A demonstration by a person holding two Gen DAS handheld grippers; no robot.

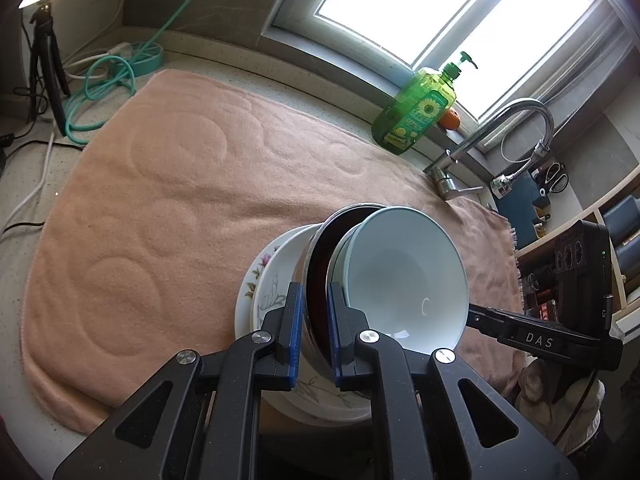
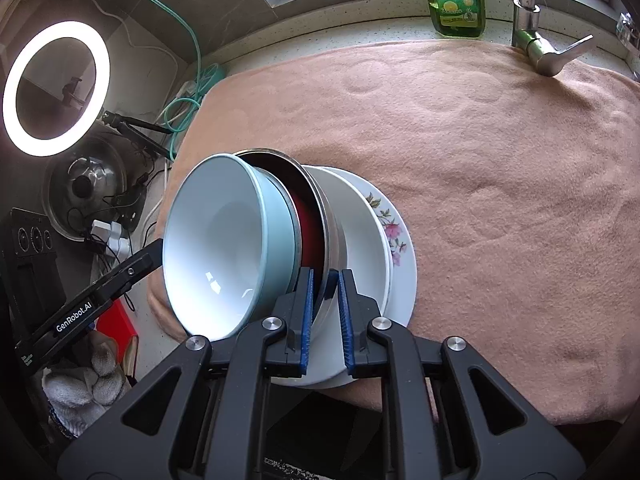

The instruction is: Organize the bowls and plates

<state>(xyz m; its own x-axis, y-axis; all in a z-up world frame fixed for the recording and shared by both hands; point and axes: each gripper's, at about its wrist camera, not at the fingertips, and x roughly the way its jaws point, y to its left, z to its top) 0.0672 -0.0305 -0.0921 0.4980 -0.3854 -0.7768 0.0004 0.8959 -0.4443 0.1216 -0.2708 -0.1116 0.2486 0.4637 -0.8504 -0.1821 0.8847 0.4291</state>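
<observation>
Both grippers, left (image 1: 313, 330) and right (image 2: 325, 314), pinch shut on steel-rimmed, red-lined bowl (image 2: 316, 216); pale-blue bowl (image 2: 224, 240) nested inside, floral plates (image 2: 394, 240) beneath.

Bright window (image 1: 452, 12) above speckled counter (image 1: 248, 64) (ring light (image 2: 56, 88) glowing).

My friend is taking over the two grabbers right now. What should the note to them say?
Left gripper: shut on the metal bowl's rim.
Right gripper: shut on the same rim, opposite side.
The light blue bowl sits nested inside the metal bowl, both tilted.
They rest on a white bowl stacked on the flowered plate, on the pink towel.
Done: plates and bowls gathered in one stack.
Left: probably settle the tilted bowls level, then let go.
</observation>
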